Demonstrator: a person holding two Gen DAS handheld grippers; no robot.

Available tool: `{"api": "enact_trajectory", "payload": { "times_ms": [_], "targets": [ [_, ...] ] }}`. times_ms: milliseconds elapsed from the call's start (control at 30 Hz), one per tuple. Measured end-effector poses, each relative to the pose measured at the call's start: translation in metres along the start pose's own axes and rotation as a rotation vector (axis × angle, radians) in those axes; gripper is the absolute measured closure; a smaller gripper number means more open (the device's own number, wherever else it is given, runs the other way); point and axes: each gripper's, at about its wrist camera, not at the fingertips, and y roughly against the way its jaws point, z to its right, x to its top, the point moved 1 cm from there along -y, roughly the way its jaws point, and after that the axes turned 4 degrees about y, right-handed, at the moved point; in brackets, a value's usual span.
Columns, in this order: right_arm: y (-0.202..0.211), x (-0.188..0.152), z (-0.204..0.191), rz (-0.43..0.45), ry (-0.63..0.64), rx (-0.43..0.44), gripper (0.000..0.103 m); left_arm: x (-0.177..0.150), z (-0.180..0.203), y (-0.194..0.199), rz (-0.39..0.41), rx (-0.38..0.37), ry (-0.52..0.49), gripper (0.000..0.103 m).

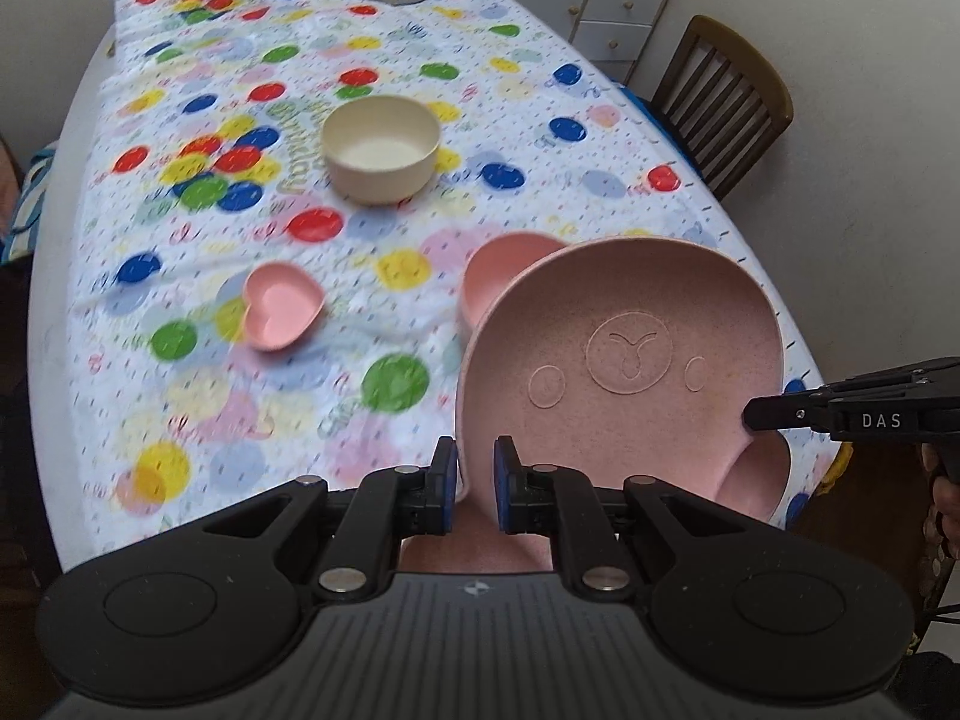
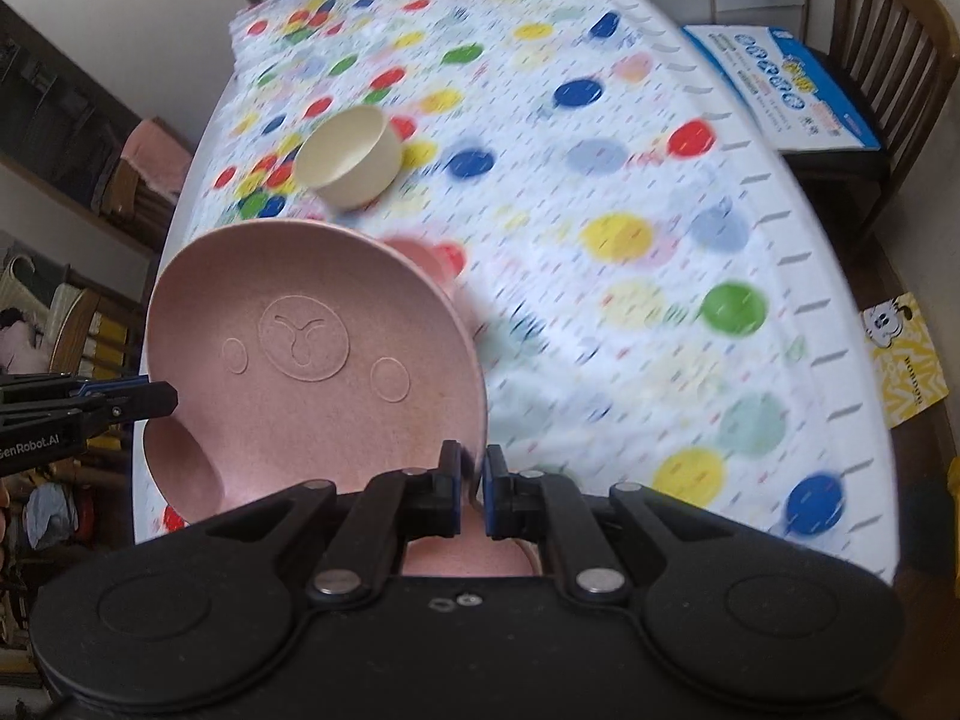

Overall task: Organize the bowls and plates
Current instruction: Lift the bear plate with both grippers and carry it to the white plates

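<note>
We hold the pink plate (image 1: 624,360) between both grippers, lifted clear of the table (image 1: 54,276) and tilted so its embossed animal face shows. Our left gripper (image 1: 476,468) is nearly closed, pinching the plate's left rim; our right gripper (image 2: 474,471) is likewise clamped on the opposite rim — each tool's tip shows at the edge of the other's view. Just behind the plate a second pink dish (image 1: 510,276) sits on the dotted cloth (image 1: 540,138), mostly hidden. A pink heart dish (image 1: 282,309) lies to the left, well apart, and a cream bowl (image 1: 381,147) stands upright farther back — near the table's middle. A chair (image 1: 720,108) stands beside the far right edge.
</note>
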Motion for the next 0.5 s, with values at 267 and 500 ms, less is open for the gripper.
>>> {"api": "enact_trajectory", "payload": {
  "times_ms": [267, 500],
  "targets": [
    [-0.018, -0.035, -0.045, -0.058, 0.035, -0.002, 0.097, -0.051, -0.039, 0.009, -0.028, -0.003, 0.060, 0.091],
    [-0.038, -0.053, -0.077, -0.113, 0.070, -0.008, 0.097, -0.087, -0.067, 0.006, -0.069, 0.013, 0.115, 0.091]
  ]
}}
